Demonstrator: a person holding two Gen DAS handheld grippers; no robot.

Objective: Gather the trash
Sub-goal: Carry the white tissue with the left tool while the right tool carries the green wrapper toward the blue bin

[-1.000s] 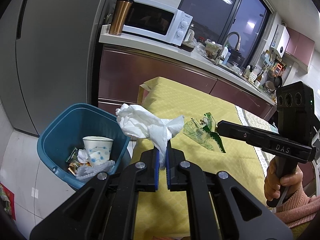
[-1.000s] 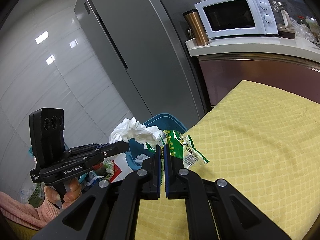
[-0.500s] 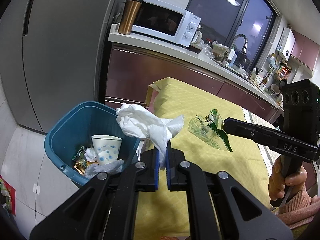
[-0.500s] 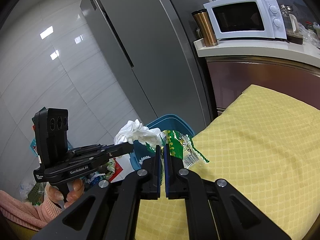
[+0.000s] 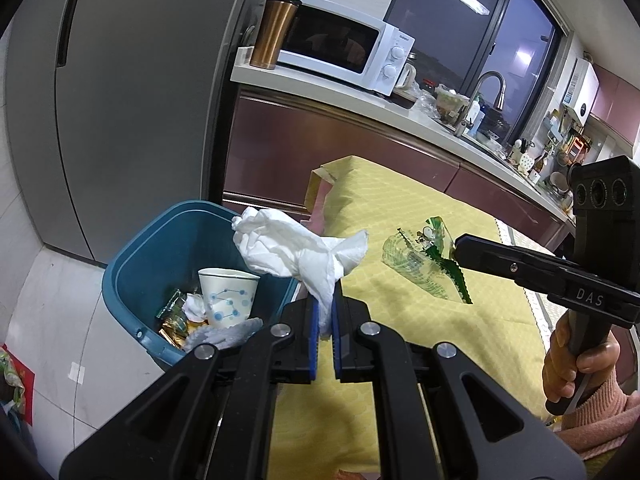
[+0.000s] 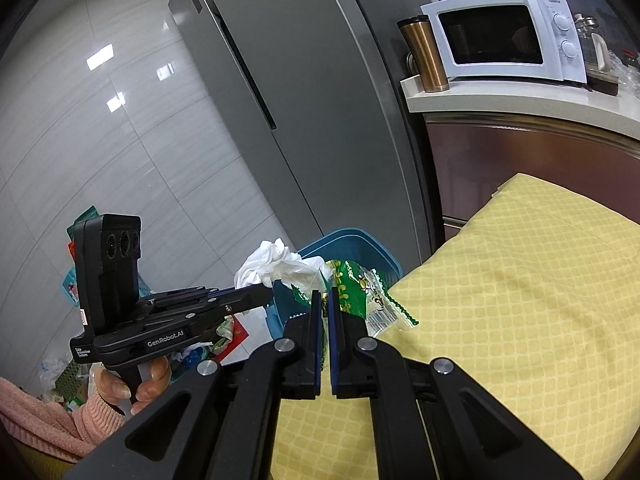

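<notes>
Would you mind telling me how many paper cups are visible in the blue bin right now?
1. A single paper cup with a blue dot pattern stands upright inside the blue bin, among wrappers; more might be buried beneath them.

Your left claw (image 5: pixel 325 312) hides the lower end of the tissue (image 5: pixel 296 252). The bin (image 5: pixel 160 248) is cut off behind the claw's arms, and the scraps beneath its paper cup (image 5: pixel 228 298) are too jumbled to name. The small items by the sink (image 5: pixel 492 92) stay too small to identify.
</notes>
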